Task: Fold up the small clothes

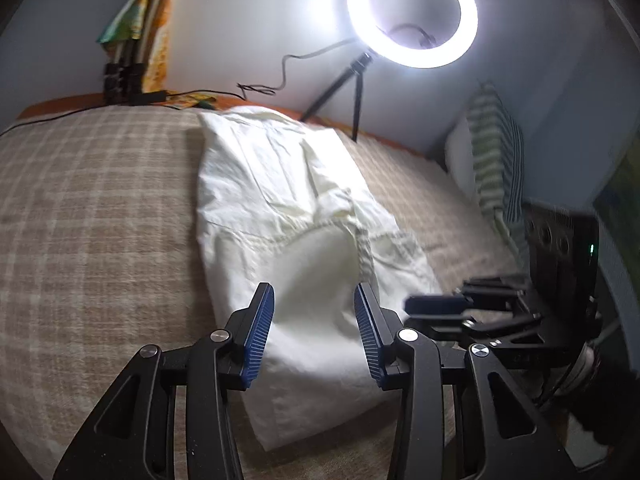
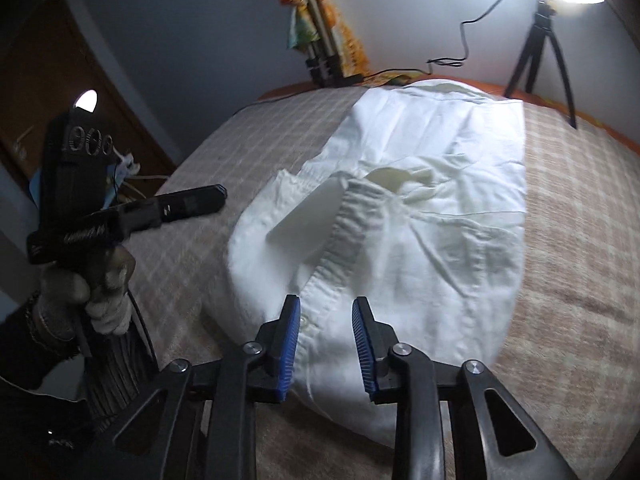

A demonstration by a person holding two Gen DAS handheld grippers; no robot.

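Observation:
A white shirt lies partly folded on the checked bedspread, with its button placket running toward me in the right wrist view. My left gripper hovers over the shirt's near end, its blue pads apart and nothing pinched between them. My right gripper stands open just above the placket near a button, and the cloth lies below the pads rather than between them. It also shows blurred at the right of the left wrist view. A gloved hand holds the left gripper at the left of the right wrist view.
A lit ring light on a small tripod stands at the bed's far edge, with cables trailing beside it. A striped pillow leans at the far right. A second tripod draped in colourful cloth stands by the wall.

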